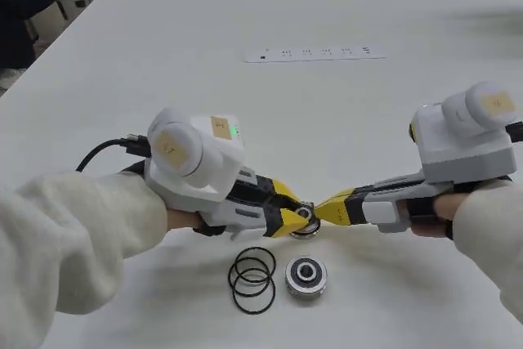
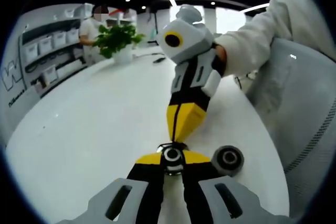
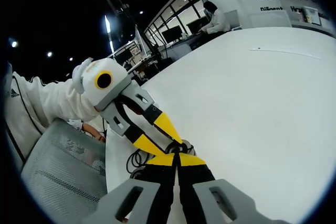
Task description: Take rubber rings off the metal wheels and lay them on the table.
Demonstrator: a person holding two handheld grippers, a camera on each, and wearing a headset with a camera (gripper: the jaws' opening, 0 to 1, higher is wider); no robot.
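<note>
**Both tools meet on one wheel, near edge of table**

Held wheel [image 1: 305, 216] sits just above the table [image 1: 343, 120], at the near edge, approx. centre of the head view. The left tool [image 1: 292, 215] is clamped on it: in the left gripper view its yellow tips sit either side of the wheel [image 2: 172, 155], w/ the hub facing the camera.

The right tool [image 1: 324, 208] comes in from the opposite side. Its jaws are pressed together, and the tips touch the wheel's rim where a thin black ring shows. Can't tell whether the ring is actually nipped.

Just nearer the person, loose rings [image 1: 253, 282] lie flat on the table in an overlapping bunch, approx. 3 of them. Right beside them, not touching, a second wheel [image 1: 306, 275] lies flat w/ its bearing up. It also shows in the left gripper view [image 2: 228, 159], just beside the held one.

White fleece sleeves run back from both tools. A black cable [image 1: 102, 151] trails off the left tool. Well away across the table lies a white socket strip [image 1: 315, 53]. A potted plant [image 2: 118, 38] stands at the far end.
</note>
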